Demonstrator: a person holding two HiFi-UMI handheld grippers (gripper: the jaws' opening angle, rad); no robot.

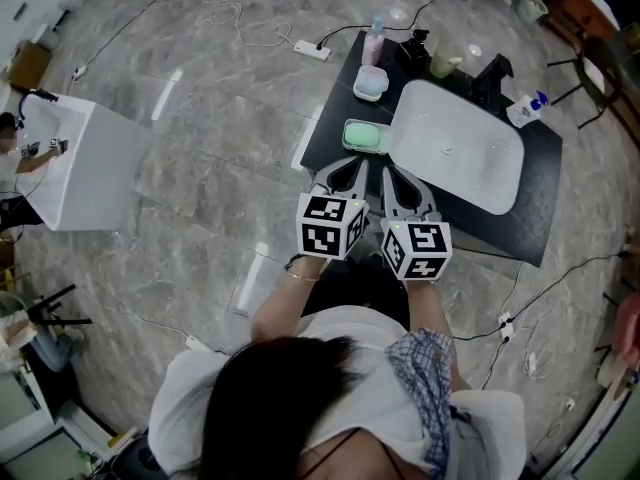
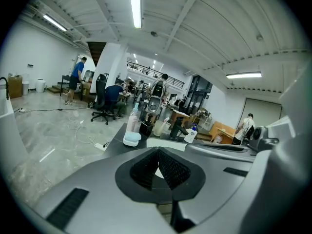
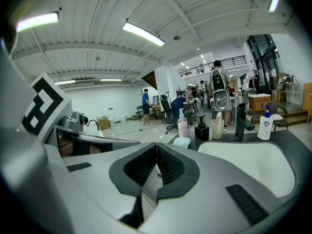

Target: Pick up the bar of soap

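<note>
Item: one bar of soap (image 1: 365,136), green, apparently in its tray, on the black table (image 1: 326,134) by the near left corner of the white basin (image 1: 470,168). It lies straight ahead of your left gripper (image 1: 352,165), just beyond its tips, long axis crosswise to your reach. Your right gripper (image 1: 397,176) is the farther one. Both grippers: jaws together, nothing held. Also, one each: pale blue dish (image 1: 370,83), pink bottle (image 1: 375,38), black tap (image 1: 490,76).

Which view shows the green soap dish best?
The head view: the green soap dish lies in full sight on the black table, beside the white sink. Neither gripper view shows it.
</note>
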